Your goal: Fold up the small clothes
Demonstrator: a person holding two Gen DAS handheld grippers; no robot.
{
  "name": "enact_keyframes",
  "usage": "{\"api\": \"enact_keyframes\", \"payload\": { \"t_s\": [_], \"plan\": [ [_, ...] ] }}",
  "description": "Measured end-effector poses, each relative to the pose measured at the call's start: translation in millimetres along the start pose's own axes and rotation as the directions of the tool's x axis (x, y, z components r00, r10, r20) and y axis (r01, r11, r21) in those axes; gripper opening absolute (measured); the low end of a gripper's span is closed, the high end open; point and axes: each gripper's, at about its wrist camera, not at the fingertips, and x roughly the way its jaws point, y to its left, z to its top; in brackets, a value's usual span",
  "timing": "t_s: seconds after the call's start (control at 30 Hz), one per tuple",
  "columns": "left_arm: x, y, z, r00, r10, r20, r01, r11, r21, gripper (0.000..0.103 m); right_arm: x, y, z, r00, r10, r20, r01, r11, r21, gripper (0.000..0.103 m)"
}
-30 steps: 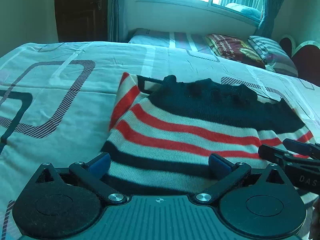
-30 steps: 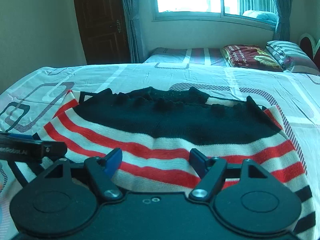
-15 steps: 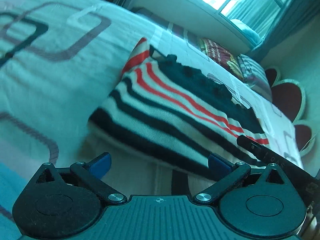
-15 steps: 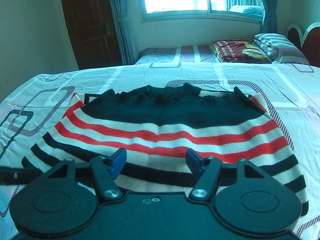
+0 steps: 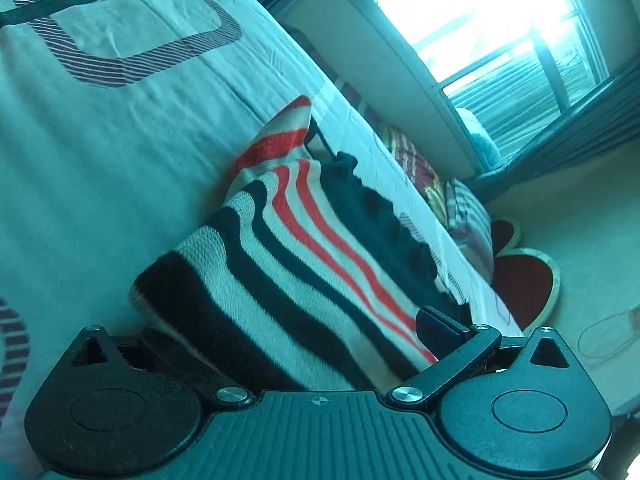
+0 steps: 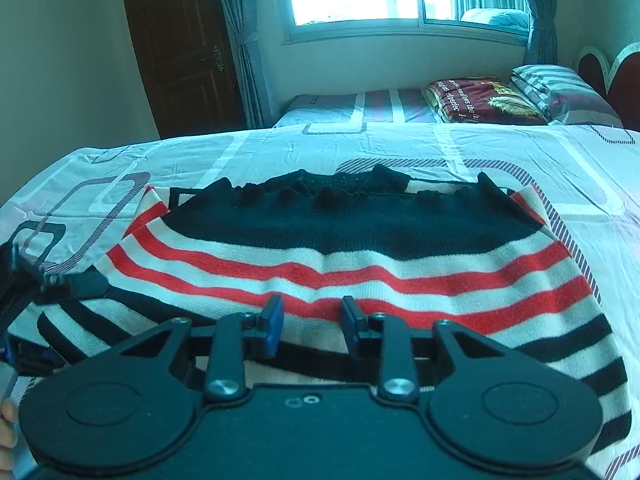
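Striped knit sweater [image 6: 360, 264] | soft, light, floppy | I take its near hem | right gripper [image 6: 312, 320] fingers have just been narrowing over that hem, gap remaining | left gripper [image 5: 280, 344] fingers spread astride its corner

left tongs' [image 5: 304, 344] one finger hidden under sweater [image 5: 304, 248]

White lettering runs along the dark red pillow [image 6: 482, 98] at the head of the bed, right wrist view. Only fragments are legible, such as "the" and "1". No other readable text is present.
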Motion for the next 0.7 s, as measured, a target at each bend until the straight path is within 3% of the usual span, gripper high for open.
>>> {"api": "enact_keyframes", "payload": {
  "t_s": [0.1, 0.17, 0.23, 0.33, 0.4, 0.5, 0.57, 0.7],
  "plan": [
    [9.3, 3.4, 4.7, 1.0, 0.028, 0.002, -0.028, 1.0, -0.005, 0.045, -1.0, 1.6, 0.8, 0.999, -0.023, 0.029, 0.024, 0.999, -0.035, 0.021],
    [12.0, 7.5, 5.3, 1.0, 0.023, 0.007, -0.023, 0.999, -0.023, 0.043, 2.7, 2.0, -2.0, 0.999, -0.045, 0.024, 0.047, 0.997, -0.058, 0.017],
    [12.9, 0.9, 4.1, 0.999, 0.041, 0.012, -0.041, 0.999, 0.008, 0.042, 21.4, -3.1, -12.3, 0.998, -0.029, -0.054, 0.026, 0.998, -0.06, 0.014],
    [11.3, -8.5, 6.2, 0.999, 0.036, 0.019, -0.037, 0.998, 0.054, 0.032, 21.8, -0.8, -11.9, 0.998, -0.034, -0.051, 0.03, 0.997, -0.077, 0.014],
    [9.0, -19.7, 7.8, 0.999, 0.027, 0.033, -0.03, 0.994, 0.1, 0.031, 21.2, 2.9, -13.3, 0.998, -0.044, -0.045, 0.038, 0.993, -0.109, 0.014],
    [-1.3, -46.3, 12.1, 0.998, -0.016, 0.066, 0.003, 0.982, 0.188, 0.029, 18.9, -1.8, -13.7, 0.999, -0.03, -0.041, 0.028, 0.998, -0.065, 0.014],
    [-4.5, -74.3, 12.2, 0.995, -0.074, 0.071, 0.051, 0.958, 0.283, 0.028, 15.6, -4.3, -11.7, 0.999, -0.02, -0.035, 0.018, 0.999, -0.034, 0.014],
    [11.6, -140.4, -0.6, 0.984, -0.177, 0.011, 0.151, 0.869, 0.472, 0.026, -10.9, -26.1, -8.2, 0.999, -0.014, 0.036, 0.012, 0.999, 0.052, 0.02]
  ]
}}
